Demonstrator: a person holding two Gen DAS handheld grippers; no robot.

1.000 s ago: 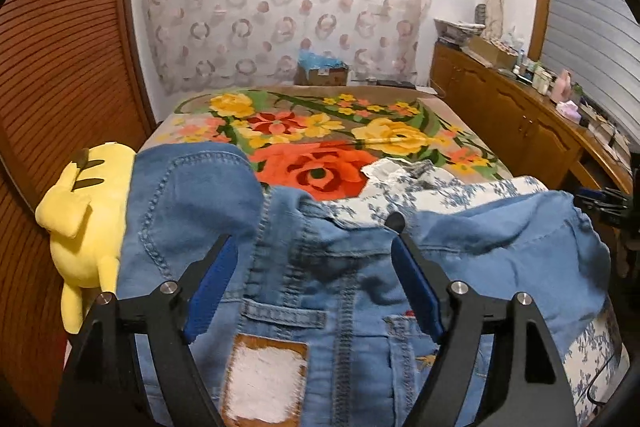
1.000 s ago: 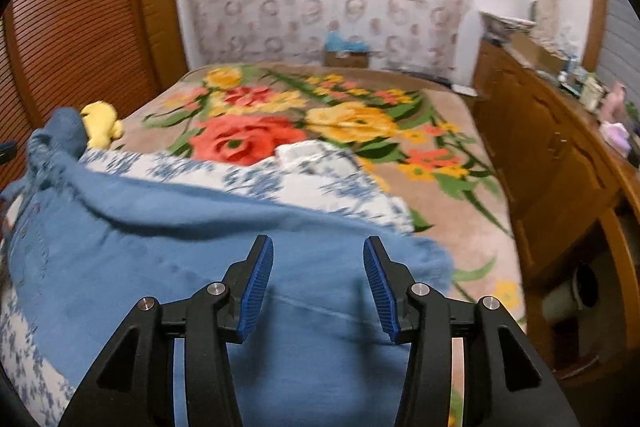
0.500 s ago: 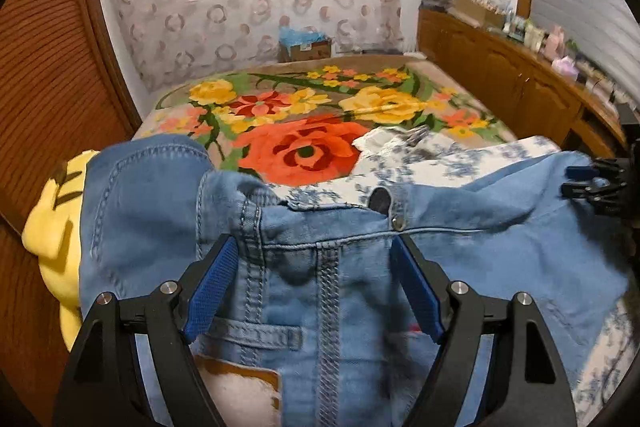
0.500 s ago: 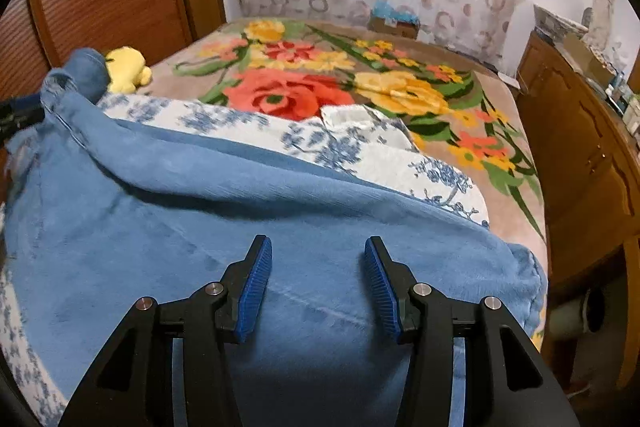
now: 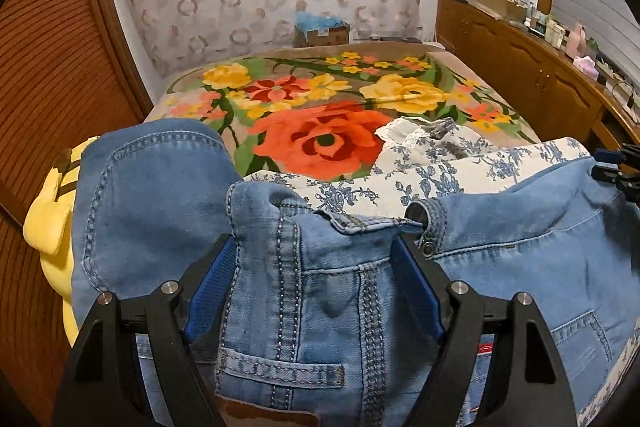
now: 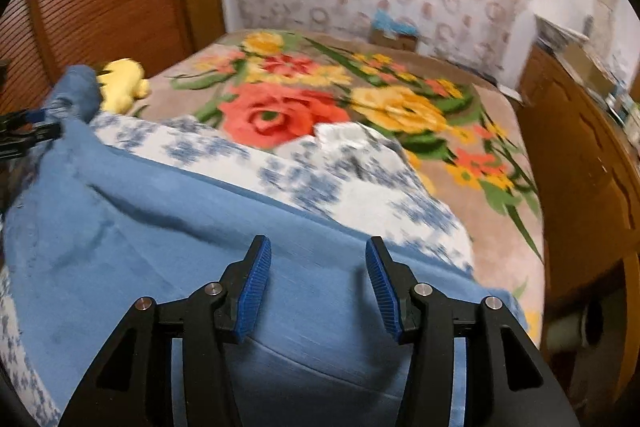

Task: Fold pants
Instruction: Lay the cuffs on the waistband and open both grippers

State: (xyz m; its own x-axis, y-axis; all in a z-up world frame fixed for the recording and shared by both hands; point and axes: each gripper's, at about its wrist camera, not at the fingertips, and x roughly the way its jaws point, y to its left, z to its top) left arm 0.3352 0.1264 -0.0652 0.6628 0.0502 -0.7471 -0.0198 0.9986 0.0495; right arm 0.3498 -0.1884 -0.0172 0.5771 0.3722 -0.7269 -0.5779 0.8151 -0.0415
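Light blue denim pants (image 5: 320,279) lie crumpled at the near end of the bed, waistband and button toward me. My left gripper (image 5: 316,283) is open, its blue pads either side of the bunched waistband, with cloth between the jaws. In the right wrist view the pants' leg (image 6: 160,247) spreads across the foreground. My right gripper (image 6: 316,279) is open just above the leg cloth. The right gripper's tips also show at the right edge of the left wrist view (image 5: 616,171).
A white cloth with blue flowers (image 5: 440,171) lies under the pants on a floral blanket (image 5: 320,135). A yellow plush toy (image 5: 48,219) sits at the left by the wooden wardrobe (image 5: 52,67). A wooden cabinet (image 5: 540,79) lines the right wall.
My left gripper has moved forward so the waistband now sits between its jaws. The right gripper's view has swung and is blurred; the leg cloth has shifted under it.
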